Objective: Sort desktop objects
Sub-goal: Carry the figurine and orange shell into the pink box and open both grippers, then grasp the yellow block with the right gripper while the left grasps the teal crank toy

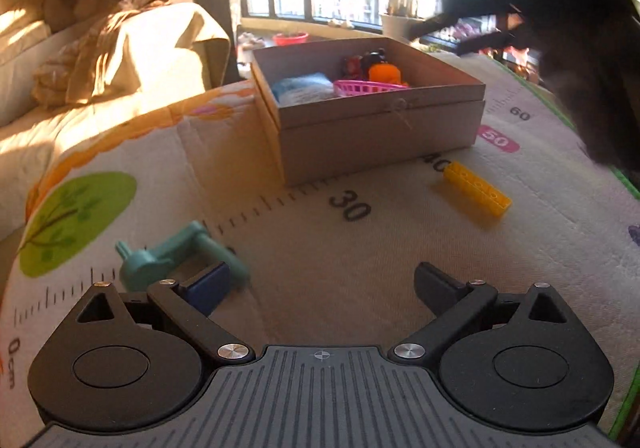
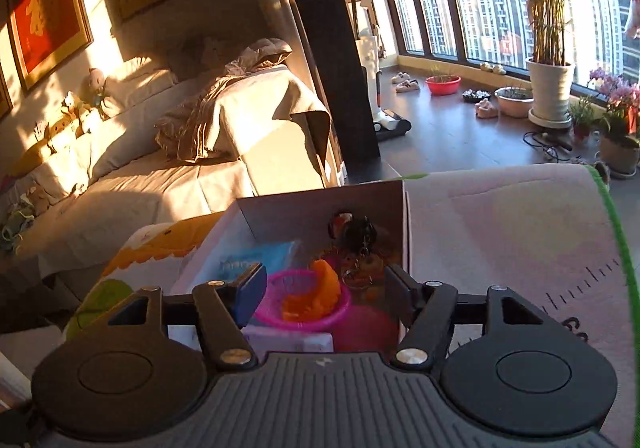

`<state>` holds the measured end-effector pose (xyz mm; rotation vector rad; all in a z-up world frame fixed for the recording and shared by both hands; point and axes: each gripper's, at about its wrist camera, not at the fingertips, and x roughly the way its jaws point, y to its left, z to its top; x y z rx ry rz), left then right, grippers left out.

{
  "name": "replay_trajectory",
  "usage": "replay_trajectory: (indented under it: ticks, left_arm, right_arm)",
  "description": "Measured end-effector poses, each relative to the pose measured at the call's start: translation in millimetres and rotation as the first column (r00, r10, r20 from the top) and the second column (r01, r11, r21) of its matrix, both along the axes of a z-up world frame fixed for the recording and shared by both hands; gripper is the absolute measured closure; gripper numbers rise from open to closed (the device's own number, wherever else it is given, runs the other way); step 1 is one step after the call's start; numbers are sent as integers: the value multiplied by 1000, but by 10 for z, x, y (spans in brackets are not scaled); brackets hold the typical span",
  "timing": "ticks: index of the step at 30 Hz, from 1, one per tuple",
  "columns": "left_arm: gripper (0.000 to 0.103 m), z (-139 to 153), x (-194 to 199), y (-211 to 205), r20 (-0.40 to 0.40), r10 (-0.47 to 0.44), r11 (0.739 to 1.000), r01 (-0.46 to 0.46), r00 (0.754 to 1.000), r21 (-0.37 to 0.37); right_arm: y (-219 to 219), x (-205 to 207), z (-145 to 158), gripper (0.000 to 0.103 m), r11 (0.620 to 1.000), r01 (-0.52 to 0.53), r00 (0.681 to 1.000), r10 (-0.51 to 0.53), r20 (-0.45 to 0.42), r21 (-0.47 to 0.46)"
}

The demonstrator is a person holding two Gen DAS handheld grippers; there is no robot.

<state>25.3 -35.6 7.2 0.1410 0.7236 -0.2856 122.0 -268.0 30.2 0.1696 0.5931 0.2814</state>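
Observation:
A cardboard box point(image 1: 372, 127) stands on the ruler-printed mat point(image 1: 320, 240). It holds a pink basket point(image 1: 366, 88), an orange toy point(image 1: 384, 73), a blue packet point(image 1: 304, 87) and dark toys. A teal toy point(image 1: 176, 256) lies by my left gripper's left finger. A yellow brick point(image 1: 478, 187) lies to the right, near the box. My left gripper point(image 1: 320, 288) is open and empty, low over the mat. My right gripper point(image 2: 326, 288) is open and empty above the box point(image 2: 280, 215), over the pink basket point(image 2: 304, 304) with the orange toy point(image 2: 316, 290) in it.
A sofa with blankets point(image 1: 100, 67) stands to the left. Windows, plant pots point(image 2: 550, 87) and a red bowl point(image 2: 442, 84) on the floor are beyond the table. The mat's green edge point(image 2: 618, 248) runs along the right. The right arm shows as a dark blur point(image 1: 560, 47).

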Motion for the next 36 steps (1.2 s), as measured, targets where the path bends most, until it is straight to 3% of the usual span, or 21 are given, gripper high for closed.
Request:
replay_trajectory:
  ticks: [4, 8, 11, 15, 20, 24, 28, 36]
  left_arm:
    - [2, 58, -22, 21, 16, 28, 999, -28, 999, -16]
    - [2, 119, -8, 105, 45, 74, 997, -73, 996, -27]
    - [2, 147, 6, 199, 64, 133, 991, -131, 989, -29]
    - [2, 140, 78, 382, 59, 243, 970, -241, 968, -36]
    - [2, 83, 270, 603, -10, 347, 936, -347, 938, -61]
    - [2, -20, 438, 600, -75, 365, 926, -370, 928, -77]
    - [2, -82, 525, 491, -45, 355, 934, -356, 934, -28]
    - [4, -120, 486, 385, -13, 258, 966, -258, 966, -19]
  right_arm:
    - [0, -438, -131, 45, 998, -11, 1000, 10, -9, -54]
    - [168, -718, -439, 50, 993, -58, 995, 50, -84, -104]
    - [334, -805, -655, 62, 984, -95, 989, 75, -131, -153]
    - [423, -890, -650, 80, 975, -89, 993, 71, -91, -205]
    - [383, -928, -649, 81, 980, -65, 995, 50, -82, -187]
    - [368, -962, -687, 81, 981, -35, 999, 26, -47, -191]
    - [351, -954, -690, 81, 983, -26, 999, 19, -43, -180]
    - [378, -951, -689, 81, 979, 6, 999, -14, -39, -202]
